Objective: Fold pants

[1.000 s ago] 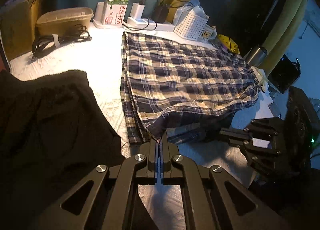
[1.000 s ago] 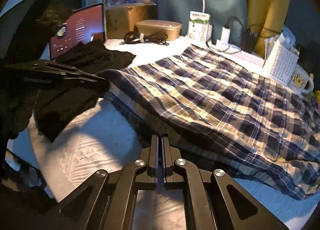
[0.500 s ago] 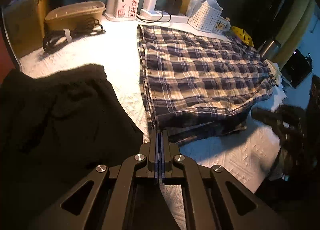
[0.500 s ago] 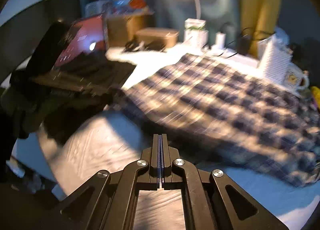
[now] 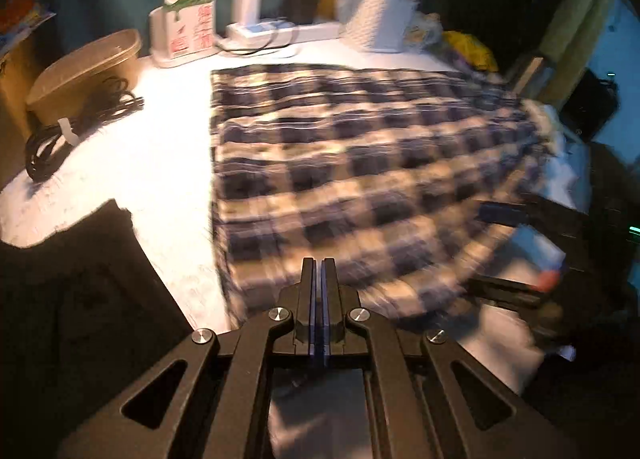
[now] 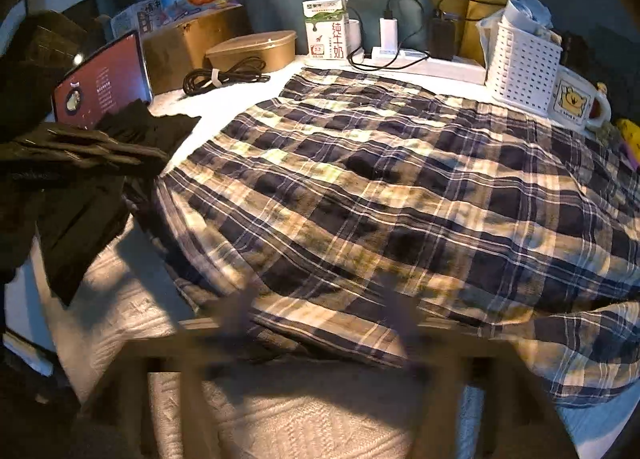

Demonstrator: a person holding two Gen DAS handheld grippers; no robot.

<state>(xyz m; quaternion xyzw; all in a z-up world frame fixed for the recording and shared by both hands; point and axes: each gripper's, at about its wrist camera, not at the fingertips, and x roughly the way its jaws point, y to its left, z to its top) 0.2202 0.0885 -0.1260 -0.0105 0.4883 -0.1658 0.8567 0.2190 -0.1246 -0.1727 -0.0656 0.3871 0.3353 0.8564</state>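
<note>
The plaid pants (image 5: 360, 179) lie folded in half on the white textured table cover, and they also fill the right wrist view (image 6: 400, 199). My left gripper (image 5: 319, 271) is shut and empty, its tips at the pants' near edge. My right gripper (image 6: 320, 315) is a motion-blurred shape, its fingers spread wide apart over the near hem; nothing is held in it. The left gripper also shows at the left of the right wrist view (image 6: 120, 155). The right gripper shows at the right of the left wrist view (image 5: 504, 291).
A black garment (image 5: 68, 299) lies at the left. Along the back stand a brown lidded bowl (image 6: 252, 49), a coiled black cable (image 6: 224, 77), a milk carton (image 6: 326, 35), a power strip with chargers (image 6: 400, 55), a white basket (image 6: 522, 67) and a mug (image 6: 576, 101). A tablet (image 6: 100, 87) leans at the left.
The right gripper has gone from shut to open at the near hem. The left gripper, still shut, has moved forward toward the pants' edge. Both views are motion-blurred.
</note>
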